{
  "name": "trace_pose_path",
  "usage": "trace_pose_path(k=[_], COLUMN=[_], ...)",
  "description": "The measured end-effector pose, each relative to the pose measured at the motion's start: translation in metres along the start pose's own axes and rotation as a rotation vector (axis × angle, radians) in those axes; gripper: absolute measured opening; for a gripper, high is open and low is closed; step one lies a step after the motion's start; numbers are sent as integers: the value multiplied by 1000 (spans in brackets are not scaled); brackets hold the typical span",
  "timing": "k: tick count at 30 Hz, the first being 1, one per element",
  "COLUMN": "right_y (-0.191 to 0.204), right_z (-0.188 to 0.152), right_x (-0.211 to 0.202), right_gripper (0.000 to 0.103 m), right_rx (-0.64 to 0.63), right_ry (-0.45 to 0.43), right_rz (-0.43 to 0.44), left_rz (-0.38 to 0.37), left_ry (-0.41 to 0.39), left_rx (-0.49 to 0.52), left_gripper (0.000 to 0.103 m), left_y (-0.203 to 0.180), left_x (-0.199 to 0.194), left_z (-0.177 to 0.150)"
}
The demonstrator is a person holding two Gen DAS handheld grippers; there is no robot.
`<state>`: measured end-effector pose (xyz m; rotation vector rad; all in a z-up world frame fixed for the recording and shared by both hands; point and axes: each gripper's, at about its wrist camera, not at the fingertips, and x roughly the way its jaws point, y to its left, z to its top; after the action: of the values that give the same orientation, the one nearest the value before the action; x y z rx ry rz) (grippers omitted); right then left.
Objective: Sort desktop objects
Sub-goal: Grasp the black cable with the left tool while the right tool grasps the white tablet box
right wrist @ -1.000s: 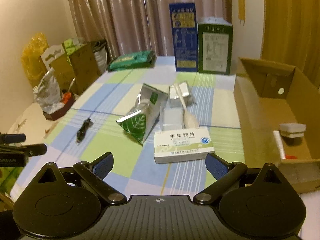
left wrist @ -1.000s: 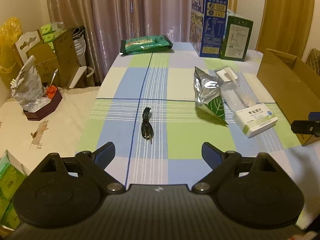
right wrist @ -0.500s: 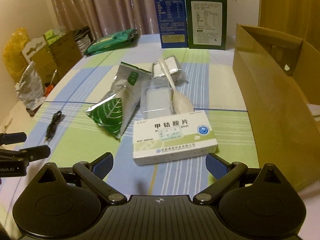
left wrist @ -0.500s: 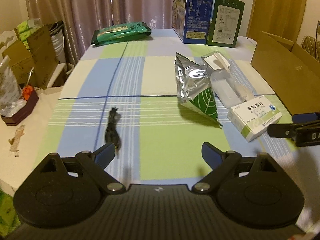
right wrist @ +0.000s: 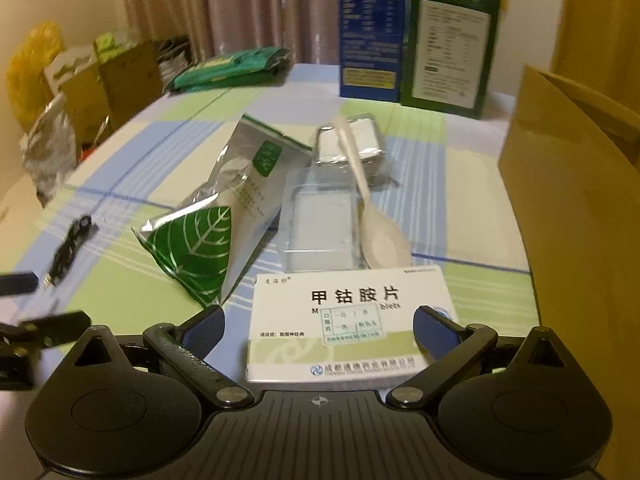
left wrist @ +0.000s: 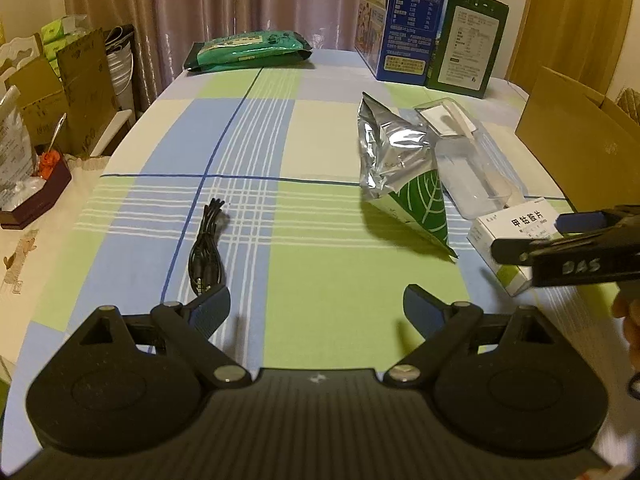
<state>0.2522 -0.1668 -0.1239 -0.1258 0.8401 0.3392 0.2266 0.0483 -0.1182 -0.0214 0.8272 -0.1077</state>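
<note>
Right wrist: right gripper (right wrist: 316, 330) (jaws spread) angled down over medicine box (right wrist: 352, 320).

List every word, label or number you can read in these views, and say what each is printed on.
"甲钴胺片": large black print on top of the white medicine box.
"DAS": pale letters on the side of the right gripper, seen from the left wrist.
Too small or blurred to read: the medicine box's smaller lines, the blue carton, the dark green carton, the silver leaf pouch, the green packet.
</note>
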Motion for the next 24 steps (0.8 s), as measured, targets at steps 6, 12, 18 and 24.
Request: trace_pose_path(k=[6,12,18,24], right_y=[4,1,-14,-20], right_z=[-8,-21,-34,-33], right_x=[4,-6,-24,-48], right_gripper=[97,92,92,101], right_rx=[-104,-131,-31,235], right_ry=[22,28,77,0], right_rz=[-55,-76,-103,-58], left_rz=[-23,-33,-53,-62], left_ry=[0,-5,-7,-16], left_rx=[-16,13,13,-3], left_gripper=[91,91,91,91], left_y=[-1,-8,-11,-10], left_x=[1,0,0,-2], left_z=[-2,-3,-3,-2])
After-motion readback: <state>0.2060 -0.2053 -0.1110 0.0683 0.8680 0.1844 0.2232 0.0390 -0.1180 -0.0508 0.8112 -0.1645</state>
